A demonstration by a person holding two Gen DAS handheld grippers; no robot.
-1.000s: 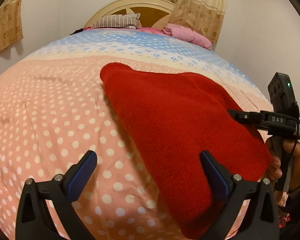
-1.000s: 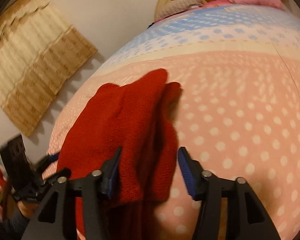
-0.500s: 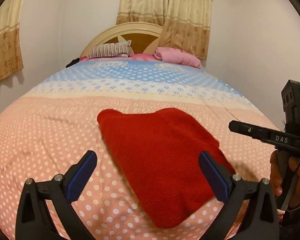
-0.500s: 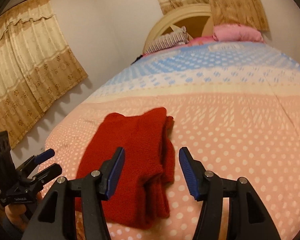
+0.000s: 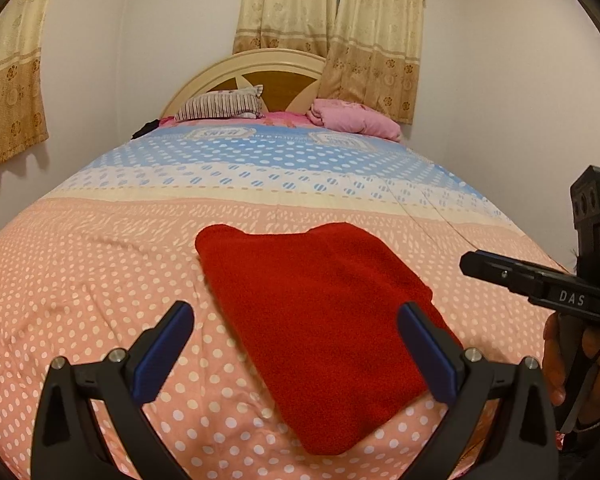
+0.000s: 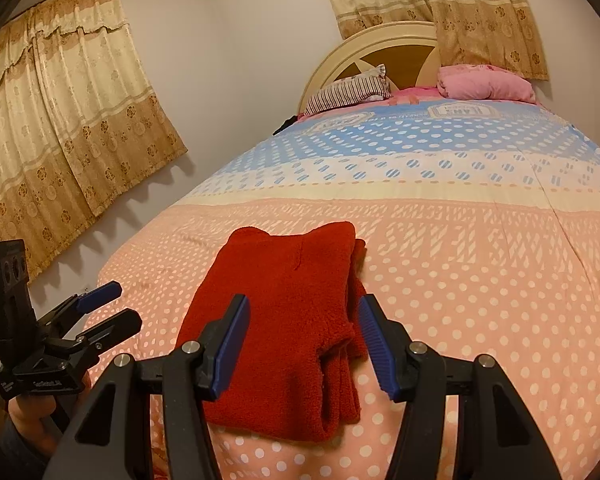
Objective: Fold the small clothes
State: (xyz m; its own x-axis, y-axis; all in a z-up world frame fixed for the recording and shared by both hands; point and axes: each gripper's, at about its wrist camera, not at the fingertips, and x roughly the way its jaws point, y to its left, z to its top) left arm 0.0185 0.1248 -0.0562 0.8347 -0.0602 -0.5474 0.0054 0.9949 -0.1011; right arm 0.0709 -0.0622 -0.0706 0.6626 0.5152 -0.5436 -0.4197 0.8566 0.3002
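Observation:
A red fleece garment point(image 5: 316, 320) lies folded flat on the pink dotted bedspread point(image 5: 80, 280) near the foot of the bed. It also shows in the right wrist view point(image 6: 284, 320), with stacked layers at its right edge. My left gripper point(image 5: 296, 350) is open and empty, held back above the garment's near end. My right gripper point(image 6: 302, 344) is open and empty, also raised off the garment. Each gripper shows in the other's view: the right one point(image 5: 540, 284) at the right edge, the left one point(image 6: 104, 308) at the left, open.
The bed's foot edge lies just below both grippers. A striped pillow point(image 5: 220, 106) and a pink bundle point(image 5: 352, 120) lie at the headboard point(image 5: 260, 68). Curtains point(image 6: 60, 140) hang on the left wall and behind the headboard. A white wall point(image 5: 520, 120) runs along the bed's right side.
Both grippers pulled back and up from the garment, which now looks smaller and farther. The garment lies still and folded. Both jaws stayed open.

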